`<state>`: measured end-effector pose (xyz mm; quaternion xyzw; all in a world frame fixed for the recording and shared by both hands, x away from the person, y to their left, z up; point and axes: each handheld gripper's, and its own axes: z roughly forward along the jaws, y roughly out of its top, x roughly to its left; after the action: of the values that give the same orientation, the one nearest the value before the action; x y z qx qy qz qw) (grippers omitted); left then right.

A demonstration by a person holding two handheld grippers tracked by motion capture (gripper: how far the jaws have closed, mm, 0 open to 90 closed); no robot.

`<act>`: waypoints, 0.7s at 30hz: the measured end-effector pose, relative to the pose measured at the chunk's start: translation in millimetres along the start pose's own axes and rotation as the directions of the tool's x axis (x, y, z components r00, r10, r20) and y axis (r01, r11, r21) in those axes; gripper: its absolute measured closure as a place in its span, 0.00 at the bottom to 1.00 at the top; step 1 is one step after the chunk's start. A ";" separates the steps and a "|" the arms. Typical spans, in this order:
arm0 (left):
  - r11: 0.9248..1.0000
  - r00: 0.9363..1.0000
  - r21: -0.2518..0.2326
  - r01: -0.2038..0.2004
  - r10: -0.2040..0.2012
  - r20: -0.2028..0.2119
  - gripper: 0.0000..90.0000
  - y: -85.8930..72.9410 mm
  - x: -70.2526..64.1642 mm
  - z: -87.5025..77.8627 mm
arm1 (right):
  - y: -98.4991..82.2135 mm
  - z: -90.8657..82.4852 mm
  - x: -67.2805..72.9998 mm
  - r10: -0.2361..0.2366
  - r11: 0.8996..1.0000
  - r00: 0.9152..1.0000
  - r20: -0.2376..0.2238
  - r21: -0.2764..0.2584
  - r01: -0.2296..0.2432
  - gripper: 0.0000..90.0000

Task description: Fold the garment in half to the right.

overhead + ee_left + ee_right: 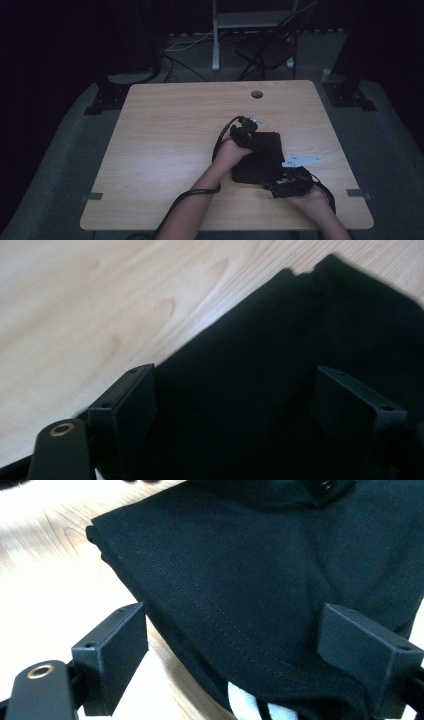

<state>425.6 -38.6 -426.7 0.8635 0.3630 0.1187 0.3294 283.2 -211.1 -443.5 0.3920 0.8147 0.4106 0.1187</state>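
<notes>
Setting: dim room, dark floor, a folding chair [267,50] behind a pale wood-grain surface [165,145] with a round cable hole [257,94] near its far edge.

Item: black garment [260,160], folded to a compact rectangle, lying flat right of centre on the surface, its near right part hidden behind the right tool. Cloth is matte knit; a stitched hem [200,610] runs along one edge, and a white patch [250,705], perhaps a label, peeps from under the fold.

Left tool [248,136]: rests over the garment's far left corner, jaws spread wide above the cloth, nothing pinched.

Right tool [290,184]: at the near right corner, jaws parted astride the hem, pads clear of it.

Status: folding looks essentially complete; both tools appear released. What remains, probably, is withdrawing the hands, or a final tidy.
</notes>
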 end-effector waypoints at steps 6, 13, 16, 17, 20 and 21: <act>1.000 0.998 -0.022 -0.008 0.010 0.062 0.21 -4.9 -1.7 -22.4 | 4.4 -9.8 -7.3 -0.021 0.999 0.999 -0.046 -0.045 0.019 0.15; 0.989 0.974 0.035 -0.143 0.134 0.180 0.21 -33.8 -9.9 -55.1 | 17.4 -23.0 -21.0 -0.191 0.979 0.981 -0.021 -0.081 0.189 0.15; 0.984 0.967 0.031 -0.173 0.164 0.194 0.21 -44.2 -7.9 -59.1 | 21.8 -11.5 -20.2 -0.268 0.963 0.963 -0.038 -0.036 0.266 0.15; 0.981 0.962 0.034 -0.189 0.178 0.206 0.22 -47.4 -7.7 -60.1 | 23.4 -7.6 -19.7 -0.285 0.958 0.957 -0.047 -0.020 0.284 0.15; 0.974 0.950 0.044 -0.223 0.208 0.231 0.22 -57.3 -7.5 -58.9 | 27.7 5.0 -23.4 -0.277 0.959 0.959 -0.062 0.035 0.280 0.15; 0.976 0.951 0.046 -0.214 0.197 0.238 0.21 -60.8 -6.9 -57.9 | 27.8 8.4 -25.7 -0.255 0.964 0.964 -0.074 0.054 0.259 0.14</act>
<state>361.7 16.0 -422.6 0.9157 0.2342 0.0379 0.3244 319.6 -215.3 -431.0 0.2726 0.8747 0.3786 0.1313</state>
